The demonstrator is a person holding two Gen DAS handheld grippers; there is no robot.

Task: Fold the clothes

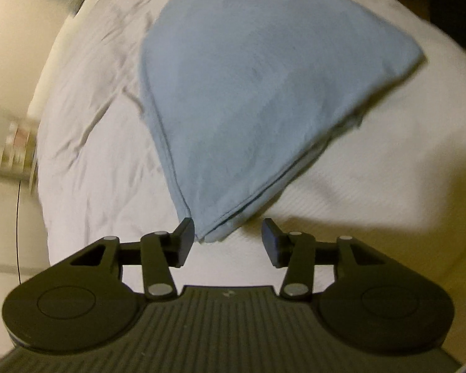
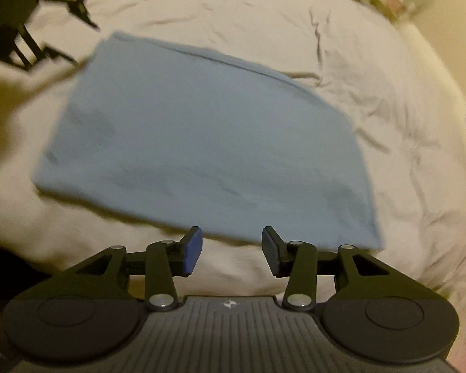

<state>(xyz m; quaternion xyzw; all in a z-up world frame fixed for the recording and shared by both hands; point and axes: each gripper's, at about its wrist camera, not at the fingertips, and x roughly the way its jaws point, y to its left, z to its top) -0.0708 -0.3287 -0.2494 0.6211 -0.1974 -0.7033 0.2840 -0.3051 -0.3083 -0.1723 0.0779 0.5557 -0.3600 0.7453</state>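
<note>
Both grippers, left gripper (image 1: 228,237) and right gripper (image 2: 232,250), stand with jaws spread wide and hold nothing. White bedsheet (image 1: 93,155), wrinkled, covers the bed beneath them. Folded blue cloth (image 1: 248,93) lies flat on the sheet; its layered corner sits just ahead of the left gripper's fingers, its long edge just ahead of the right gripper's. Left gripper also appears, blurred, at the upper left of the right wrist view.
</note>
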